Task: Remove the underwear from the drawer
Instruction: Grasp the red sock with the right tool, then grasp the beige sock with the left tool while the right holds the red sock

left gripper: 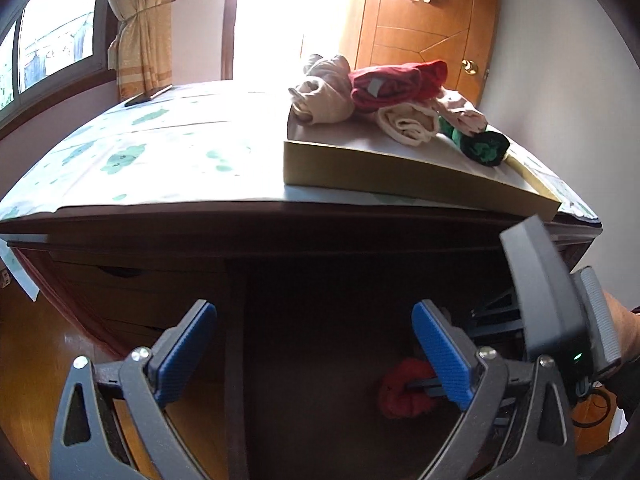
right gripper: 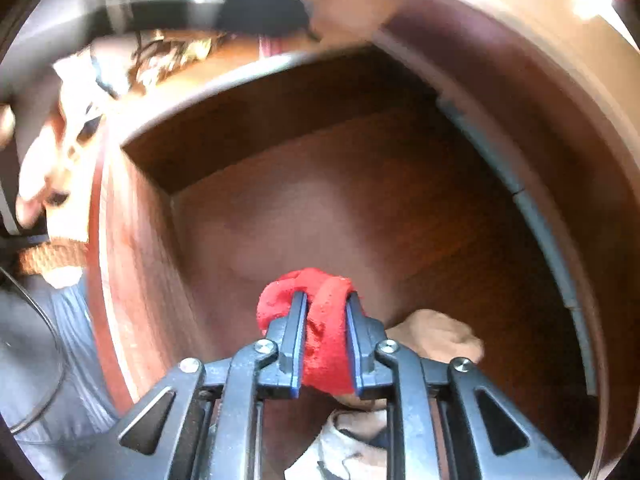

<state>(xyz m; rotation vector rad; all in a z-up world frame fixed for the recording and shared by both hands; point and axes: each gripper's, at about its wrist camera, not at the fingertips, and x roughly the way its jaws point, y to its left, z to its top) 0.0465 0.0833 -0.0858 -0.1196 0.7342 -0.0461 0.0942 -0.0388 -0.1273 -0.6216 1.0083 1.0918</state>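
Bunched red underwear sits low inside the brown wooden drawer.

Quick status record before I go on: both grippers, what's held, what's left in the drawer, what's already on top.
right gripper: shut on red underwear, inside the drawer
left gripper: open, empty, in front of the dresser
left in drawer: tan piece, pale piece
on top: pile of rolled garments on a flat box

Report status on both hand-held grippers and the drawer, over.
Right hand-held gripper shut on red underwear inside drawer. Left hand-held gripper open, empty. Beige garment beside it; nothing blocking.
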